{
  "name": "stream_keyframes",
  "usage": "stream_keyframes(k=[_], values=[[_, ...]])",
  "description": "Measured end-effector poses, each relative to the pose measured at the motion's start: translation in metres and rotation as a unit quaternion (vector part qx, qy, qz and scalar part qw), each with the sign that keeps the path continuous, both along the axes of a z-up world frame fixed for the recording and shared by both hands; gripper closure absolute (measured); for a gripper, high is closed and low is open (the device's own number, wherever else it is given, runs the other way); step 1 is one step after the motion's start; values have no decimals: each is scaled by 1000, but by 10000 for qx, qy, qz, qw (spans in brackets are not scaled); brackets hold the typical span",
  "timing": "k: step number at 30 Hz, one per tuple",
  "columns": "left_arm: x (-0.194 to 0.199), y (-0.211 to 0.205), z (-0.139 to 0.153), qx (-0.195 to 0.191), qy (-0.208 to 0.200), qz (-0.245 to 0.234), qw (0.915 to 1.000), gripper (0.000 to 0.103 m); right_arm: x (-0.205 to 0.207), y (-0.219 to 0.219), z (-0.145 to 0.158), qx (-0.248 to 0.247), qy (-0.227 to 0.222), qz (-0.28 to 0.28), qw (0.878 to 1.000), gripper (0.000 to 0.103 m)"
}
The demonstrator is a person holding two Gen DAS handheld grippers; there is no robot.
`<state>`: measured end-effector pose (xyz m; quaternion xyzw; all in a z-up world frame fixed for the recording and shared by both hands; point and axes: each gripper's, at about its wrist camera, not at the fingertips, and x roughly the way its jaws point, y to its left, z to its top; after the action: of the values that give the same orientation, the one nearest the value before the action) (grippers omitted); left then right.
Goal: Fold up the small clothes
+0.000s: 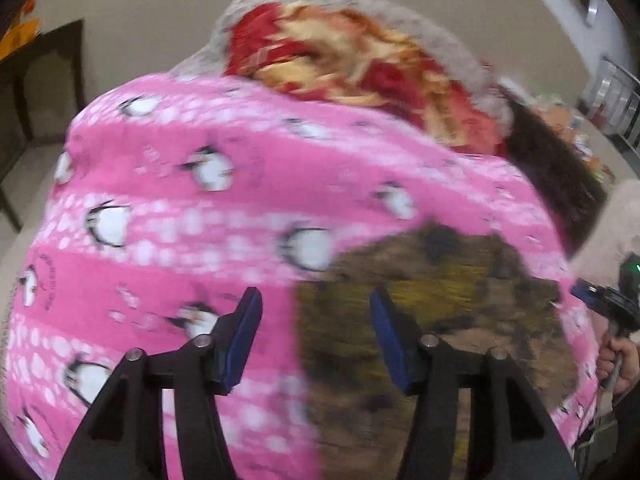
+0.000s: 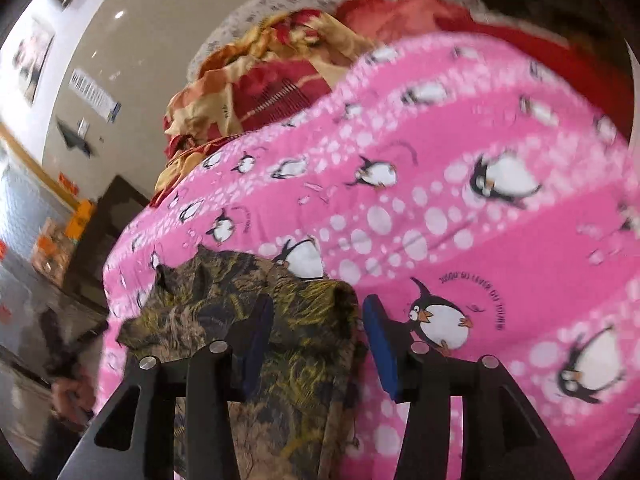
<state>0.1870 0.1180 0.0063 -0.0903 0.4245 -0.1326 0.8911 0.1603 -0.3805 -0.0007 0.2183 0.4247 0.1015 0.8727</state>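
Note:
A small brown and olive camouflage-patterned garment [image 1: 436, 320] lies on a pink penguin-print blanket [image 1: 224, 216]. My left gripper [image 1: 316, 312] is open above the garment's left edge, holding nothing. In the right wrist view the same garment [image 2: 256, 320] lies crumpled on the blanket [image 2: 480, 240]. My right gripper [image 2: 318, 320] is open above the garment's right edge, with its left finger over the cloth and its right finger [image 2: 378, 344] over the blanket. The other gripper [image 1: 612, 304] shows at the right edge of the left wrist view.
A red and yellow patterned cloth [image 1: 360, 64] is heaped at the far side of the blanket; it also shows in the right wrist view [image 2: 256, 92]. A grey speckled cover [image 1: 440, 40] lies under it. A dark cabinet [image 2: 108, 232] stands to the left.

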Motion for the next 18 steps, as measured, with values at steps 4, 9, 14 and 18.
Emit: stream_keyframes(k=[4,9,14,18], values=[[-19,-61,-21,155,53,-329,9993,54,0,62,-2,-895,148,603,9940,51],[-16,-97,-69,622,572,-255,9961,54,17,95,-52,-1808,1105,716,9747,50],[16,-99,-64,798,781,-72,9937,50,46,85,-50,-1576,1203,622,9782,35],[58,-85,-42,706,656,244,9950,50,70,67,-21,-1165,494,325,9914,35]])
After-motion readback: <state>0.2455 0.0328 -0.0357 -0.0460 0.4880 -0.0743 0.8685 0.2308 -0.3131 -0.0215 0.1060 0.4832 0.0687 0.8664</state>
